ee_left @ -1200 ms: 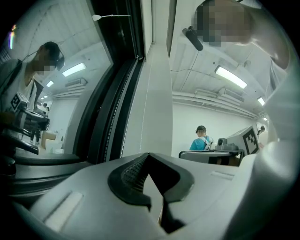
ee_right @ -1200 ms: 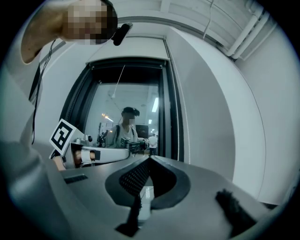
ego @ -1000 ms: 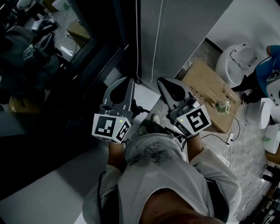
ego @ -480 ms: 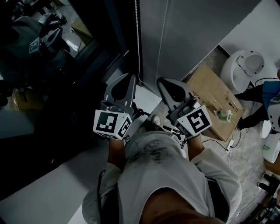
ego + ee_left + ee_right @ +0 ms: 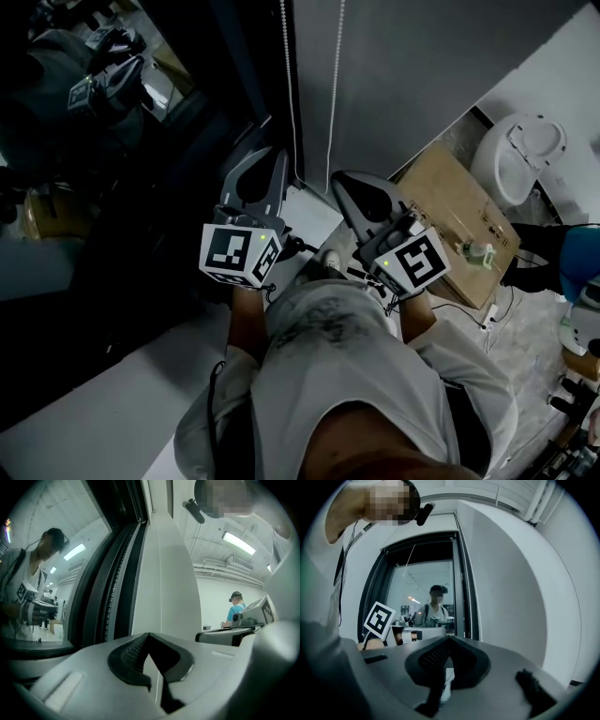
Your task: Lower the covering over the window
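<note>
**Grippers barely shifted, both closed beside the window cords**

Since a second ago the head view has swung a little, so the cardboard box [image 5: 450, 206] on the floor sits further from the picture's right edge. The two grippers have kept their places side by side over the white sill [image 5: 314, 211].

The left gripper [image 5: 270, 157] points at the edge where the dark window [image 5: 112, 141] meets the grey wall [image 5: 422, 75]. Two white bead cords [image 5: 285, 84] hang down that wall edge. In the left gripper view its jaws are pressed together at the tips [image 5: 149, 637]. One cord [image 5: 160, 573] runs down the wall and shows again through the gap behind the tips. Whether it is nipped there I cannot tell.

The right gripper [image 5: 342, 180] lies just beside the left one, nearer the box, its jaws also pressed together [image 5: 449, 639] with nothing pinched. Its view shows the window glass [image 5: 426, 592] uncovered from the sill up to a dark band [image 5: 422, 550] along the top edge. I cannot tell whether that band is the covering.
</note>
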Demonstrator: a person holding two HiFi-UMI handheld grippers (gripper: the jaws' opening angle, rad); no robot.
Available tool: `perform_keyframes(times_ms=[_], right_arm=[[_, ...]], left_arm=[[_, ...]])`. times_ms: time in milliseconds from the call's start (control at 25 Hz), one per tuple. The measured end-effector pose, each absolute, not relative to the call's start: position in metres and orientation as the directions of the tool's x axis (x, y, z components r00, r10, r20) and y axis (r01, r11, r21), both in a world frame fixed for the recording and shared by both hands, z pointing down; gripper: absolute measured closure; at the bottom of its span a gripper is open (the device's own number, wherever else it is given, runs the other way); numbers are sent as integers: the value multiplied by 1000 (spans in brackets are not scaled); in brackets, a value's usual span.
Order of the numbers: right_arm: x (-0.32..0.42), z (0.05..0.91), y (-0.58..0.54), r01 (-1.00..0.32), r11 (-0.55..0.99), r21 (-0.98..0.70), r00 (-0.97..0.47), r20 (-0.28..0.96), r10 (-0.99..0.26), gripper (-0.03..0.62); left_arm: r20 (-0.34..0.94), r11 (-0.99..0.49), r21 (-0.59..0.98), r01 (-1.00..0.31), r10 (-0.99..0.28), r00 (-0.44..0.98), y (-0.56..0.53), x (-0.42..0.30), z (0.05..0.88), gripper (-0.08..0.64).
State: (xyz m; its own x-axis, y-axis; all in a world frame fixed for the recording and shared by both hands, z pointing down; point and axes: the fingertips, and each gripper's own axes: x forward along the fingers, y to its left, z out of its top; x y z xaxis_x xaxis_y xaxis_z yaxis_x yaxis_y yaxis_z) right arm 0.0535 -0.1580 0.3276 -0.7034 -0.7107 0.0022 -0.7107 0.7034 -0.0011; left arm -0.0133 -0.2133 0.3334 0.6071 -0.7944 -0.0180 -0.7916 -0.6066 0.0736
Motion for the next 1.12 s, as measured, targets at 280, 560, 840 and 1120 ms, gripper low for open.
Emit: perform_keyframes(times_ms=[280,560,840,1120], right_arm=[[50,329,-162,-700,713,-22,-714,12,-700,575],[48,325,-163,-695,718,-31,-719,1,-695,575],[48,328,-165,-686,727,-7,-728,5,-686,574],[41,328,-165,-665,747,-6,-747,-2,-665,574]], left_arm=[[-5,-602,47,-797,-798,603,-232,-9,332,546],[3,-598,33,-801,-801,598,-250,-6,332,525],[15,-581,9,-814,-814,581,-267,-4,333,498],[18,-565,2,-825,-825,565,-282,-6,336,472]])
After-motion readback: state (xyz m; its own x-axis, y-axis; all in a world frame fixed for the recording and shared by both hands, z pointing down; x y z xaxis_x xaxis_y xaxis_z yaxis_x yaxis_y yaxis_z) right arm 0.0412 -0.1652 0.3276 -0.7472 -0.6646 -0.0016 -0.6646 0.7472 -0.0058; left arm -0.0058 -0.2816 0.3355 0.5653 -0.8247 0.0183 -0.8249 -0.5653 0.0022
